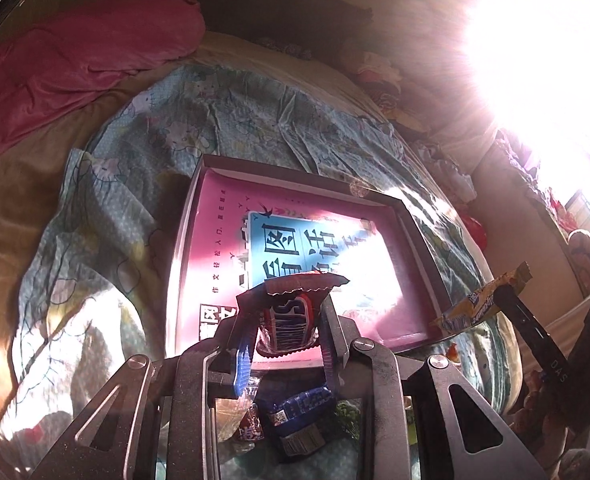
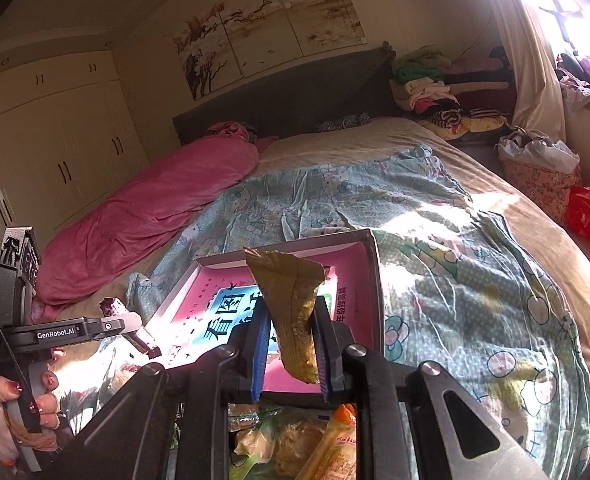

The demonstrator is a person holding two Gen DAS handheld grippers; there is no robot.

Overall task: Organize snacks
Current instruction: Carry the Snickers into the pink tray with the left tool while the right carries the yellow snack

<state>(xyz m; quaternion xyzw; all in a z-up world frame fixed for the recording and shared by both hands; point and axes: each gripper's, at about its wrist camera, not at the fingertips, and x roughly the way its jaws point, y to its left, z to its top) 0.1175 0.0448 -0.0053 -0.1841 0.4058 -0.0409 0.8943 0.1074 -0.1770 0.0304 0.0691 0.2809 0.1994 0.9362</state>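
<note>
Your left gripper (image 1: 285,322) clamps a Snickers bar (image 1: 291,320) at lower centre; your right gripper (image 2: 291,344) pinches a yellow snack packet (image 2: 295,312) — both above the pink box (image 2: 359,280).

The shallow cardboard box (image 1: 295,216) is pink inside with a blue printed panel; the bed's cotton sheet (image 2: 435,240) is pale blue with cartoon cats; the plush blanket (image 2: 143,216) is pink.

Glare washes out your window (image 1: 543,40) and part of the tray (image 1: 191,216) print. Snack pile (image 2: 295,444) sits half hidden behind the gripper frame, cut by the bottom edge; labels unreadable.
</note>
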